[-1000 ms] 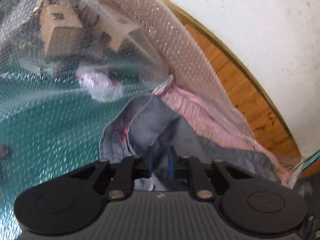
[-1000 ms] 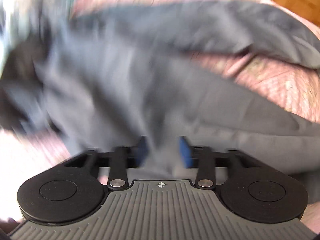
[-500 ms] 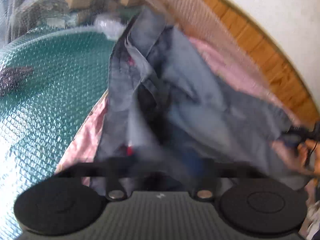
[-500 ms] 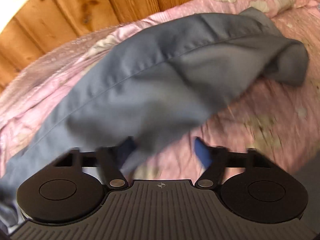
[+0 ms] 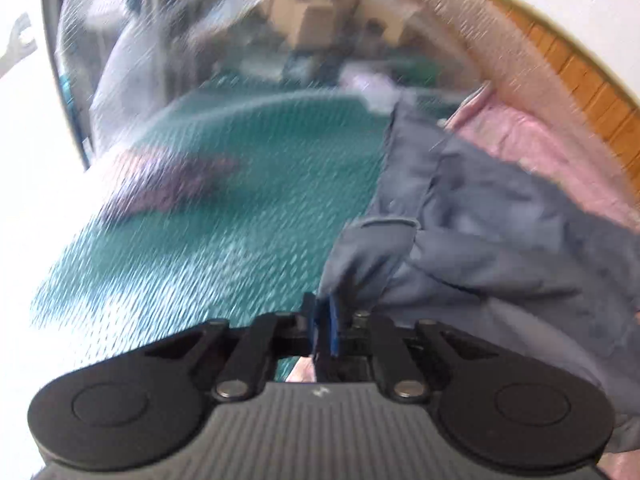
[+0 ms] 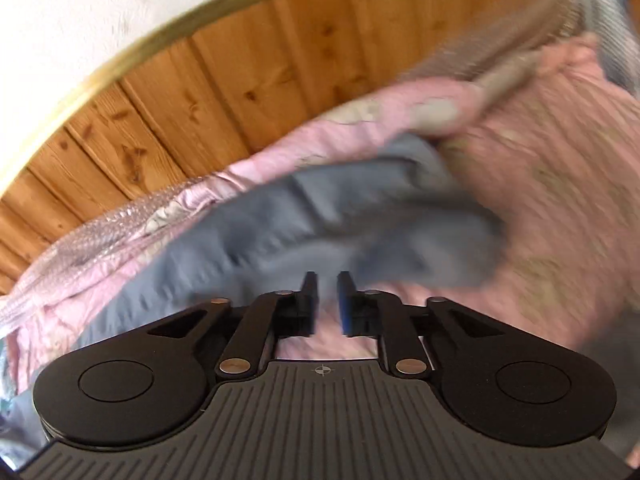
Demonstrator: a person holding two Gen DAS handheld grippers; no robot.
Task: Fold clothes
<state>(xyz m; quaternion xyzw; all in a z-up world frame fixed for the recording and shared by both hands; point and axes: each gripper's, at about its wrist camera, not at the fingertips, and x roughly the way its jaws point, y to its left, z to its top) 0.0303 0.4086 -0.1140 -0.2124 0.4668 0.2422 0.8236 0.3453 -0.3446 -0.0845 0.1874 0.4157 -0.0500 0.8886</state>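
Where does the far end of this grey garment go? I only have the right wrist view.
Observer: It goes to the left gripper. A corner of the grey garment sits between its fingers, which are opening.
Operator: What lies past that corner?
Observer: A green surface under bubble wrap. One blurred purplish thing lies on it, apart from the garment.
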